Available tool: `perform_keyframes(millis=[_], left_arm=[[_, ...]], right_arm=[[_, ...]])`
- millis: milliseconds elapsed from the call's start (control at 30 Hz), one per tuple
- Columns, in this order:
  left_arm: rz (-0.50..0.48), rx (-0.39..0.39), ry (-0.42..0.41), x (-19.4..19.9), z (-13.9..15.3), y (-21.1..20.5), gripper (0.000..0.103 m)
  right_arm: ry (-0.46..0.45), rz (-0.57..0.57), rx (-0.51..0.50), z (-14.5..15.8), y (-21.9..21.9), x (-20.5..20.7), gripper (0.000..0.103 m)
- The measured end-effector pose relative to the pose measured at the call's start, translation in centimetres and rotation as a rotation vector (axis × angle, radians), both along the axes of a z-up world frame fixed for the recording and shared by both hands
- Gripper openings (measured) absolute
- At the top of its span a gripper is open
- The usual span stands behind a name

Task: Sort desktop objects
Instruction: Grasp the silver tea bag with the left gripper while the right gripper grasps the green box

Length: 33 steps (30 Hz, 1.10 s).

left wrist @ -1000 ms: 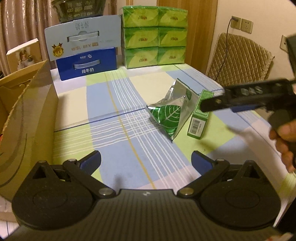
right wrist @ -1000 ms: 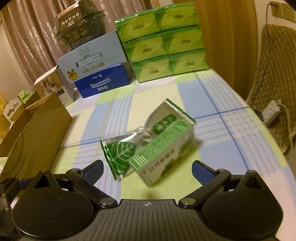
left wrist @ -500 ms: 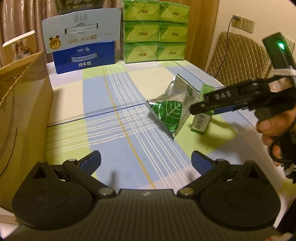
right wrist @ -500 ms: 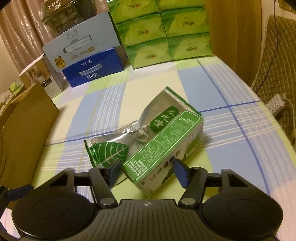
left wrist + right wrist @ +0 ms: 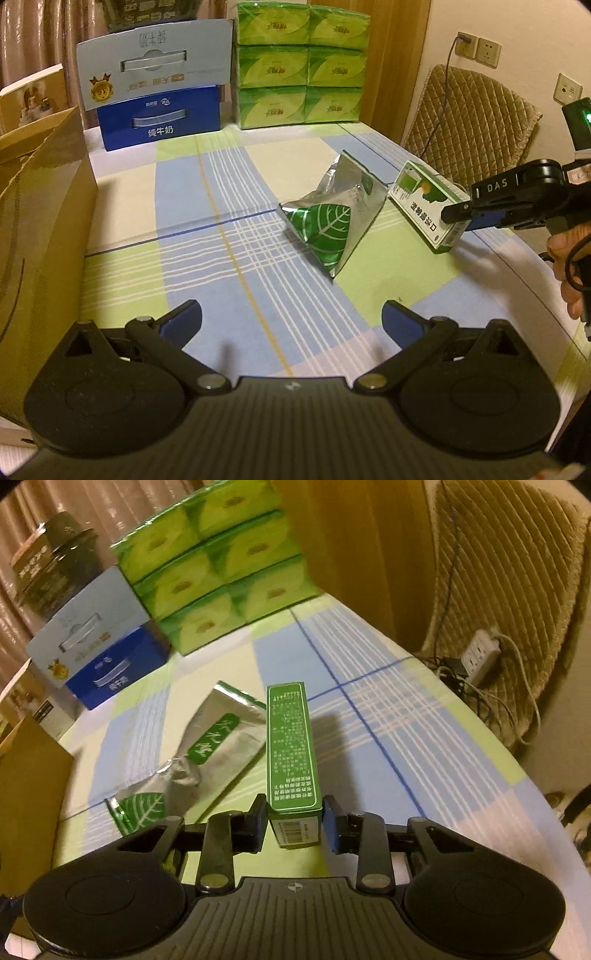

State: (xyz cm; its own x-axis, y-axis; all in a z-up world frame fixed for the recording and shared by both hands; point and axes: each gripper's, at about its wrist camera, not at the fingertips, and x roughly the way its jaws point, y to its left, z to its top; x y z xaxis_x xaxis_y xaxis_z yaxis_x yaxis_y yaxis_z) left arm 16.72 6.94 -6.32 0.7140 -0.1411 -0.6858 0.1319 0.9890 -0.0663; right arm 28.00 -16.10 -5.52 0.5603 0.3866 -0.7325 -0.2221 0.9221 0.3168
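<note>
Nearest the right wrist camera, the right gripper (image 5: 294, 825) has just been closing and now pinches the near end of the green carton (image 5: 290, 753) between its pads, the carton tilted with its far end up off the checked tablecloth (image 5: 424, 746). Just left of it lies the silver leaf pouch (image 5: 207, 753), possibly touching the carton. The left gripper (image 5: 291, 319) hangs wide open over bare cloth, gripping nothing. Farther back stand the stacked green tissue packs (image 5: 301, 64) and a blue milk box (image 5: 159, 118).

Cloth centre (image 5: 236, 266) free btwn cardboard box (image 5: 40, 229) at left & foil pouch (image 5: 332, 229) — cartons (image 5: 155, 99) block the back.
</note>
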Motion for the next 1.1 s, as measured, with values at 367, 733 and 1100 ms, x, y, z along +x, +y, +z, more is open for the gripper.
perform_keyframes(millis=[367,733,1100], left_arm=[[-0.073,0.044,-0.006,2.6,1.3,-1.7,0.102],[-0.241,0.191,0.102,11.6,3.2,-5.4,0.102],[-0.39,0.236,0.257,19.6,0.7,-9.1,0.097]], right_arm=[[-0.019,0.028,-0.112,0.1,0.0,0.1,0.037],[-0.05,0.27,-0.213,0.9,1.3,3.1,0.063],[-0.023,0.466,-0.346,0.1,3.5,5.9,0.063]])
